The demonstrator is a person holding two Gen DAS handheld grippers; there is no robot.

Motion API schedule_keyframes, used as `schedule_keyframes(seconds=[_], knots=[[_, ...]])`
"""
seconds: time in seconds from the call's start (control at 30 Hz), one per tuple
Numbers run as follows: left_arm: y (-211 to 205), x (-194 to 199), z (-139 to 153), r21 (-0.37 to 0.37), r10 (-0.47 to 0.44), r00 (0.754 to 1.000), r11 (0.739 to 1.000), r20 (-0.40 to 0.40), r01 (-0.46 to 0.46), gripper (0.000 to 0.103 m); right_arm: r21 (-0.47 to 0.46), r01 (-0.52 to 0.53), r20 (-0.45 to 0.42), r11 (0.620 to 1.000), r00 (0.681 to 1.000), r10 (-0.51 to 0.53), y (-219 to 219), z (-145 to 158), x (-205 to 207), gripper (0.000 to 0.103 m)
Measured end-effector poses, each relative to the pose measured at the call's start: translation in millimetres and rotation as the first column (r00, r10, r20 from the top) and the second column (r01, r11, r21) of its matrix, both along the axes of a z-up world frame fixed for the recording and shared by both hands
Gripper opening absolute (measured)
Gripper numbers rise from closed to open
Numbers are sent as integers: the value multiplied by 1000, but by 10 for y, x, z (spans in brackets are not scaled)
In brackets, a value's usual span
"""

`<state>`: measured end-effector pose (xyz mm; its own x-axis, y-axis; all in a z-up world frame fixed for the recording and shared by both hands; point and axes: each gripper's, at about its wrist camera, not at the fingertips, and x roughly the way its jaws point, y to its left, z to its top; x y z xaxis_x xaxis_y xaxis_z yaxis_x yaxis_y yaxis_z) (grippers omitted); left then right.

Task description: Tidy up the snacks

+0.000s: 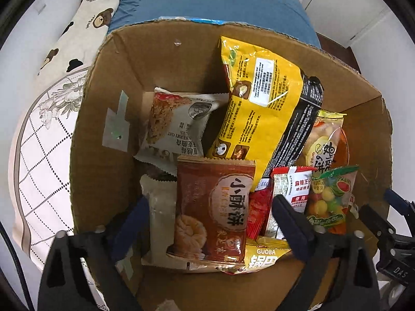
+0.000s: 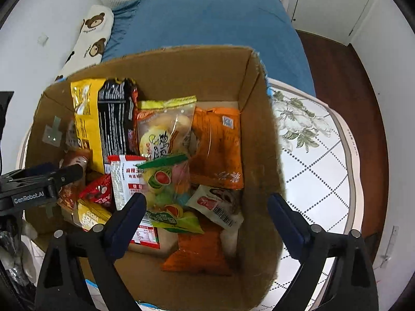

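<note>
An open cardboard box [image 1: 160, 59] holds several snack packs. My left gripper [image 1: 211, 220] hangs open over its near side, pointing down. A brown pastry pack [image 1: 212, 202] stands between the fingers with a gap on both sides. Behind it are an oat cookie pack [image 1: 176, 124], a tall yellow bag [image 1: 259, 108] and a black bag [image 1: 298, 129]. My right gripper [image 2: 207, 215] is open too, over the box's [image 2: 194, 72] other half. A fruit candy bag [image 2: 166, 181] and a white barcode packet [image 2: 218, 204] lie below it, untouched. An orange bag [image 2: 220, 145] leans further back.
The box sits on a round table with a floral quilted cover [image 2: 319, 168]. A bed with a blue sheet [image 2: 207, 20] and a bear-print pillow [image 2: 93, 33] lies behind it. Dark wooden floor [image 2: 371, 103] shows on the right. The left gripper [image 2: 52, 178] reaches in at the left edge.
</note>
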<state>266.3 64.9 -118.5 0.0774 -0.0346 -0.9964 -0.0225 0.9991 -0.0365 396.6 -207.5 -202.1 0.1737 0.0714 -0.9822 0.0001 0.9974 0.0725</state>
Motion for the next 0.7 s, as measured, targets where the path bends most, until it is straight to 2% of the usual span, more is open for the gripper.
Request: schedule_keyframes(seconds=[0.33,0.57,0.7], knots=[[-39,-233,142,3,-13,998,1000,62,13,100,-13,6,21,1000,1000,-6,51,-18,-91,97],[-118,-477,416,6,-17,992,1000,126,16,100,-17,0,91,1000,996,2,84,244,-314,97],[-188,-673,622,30,-26,982,999,185,21,100,-14,2,142,1000,990,0,70,495,-484,97]])
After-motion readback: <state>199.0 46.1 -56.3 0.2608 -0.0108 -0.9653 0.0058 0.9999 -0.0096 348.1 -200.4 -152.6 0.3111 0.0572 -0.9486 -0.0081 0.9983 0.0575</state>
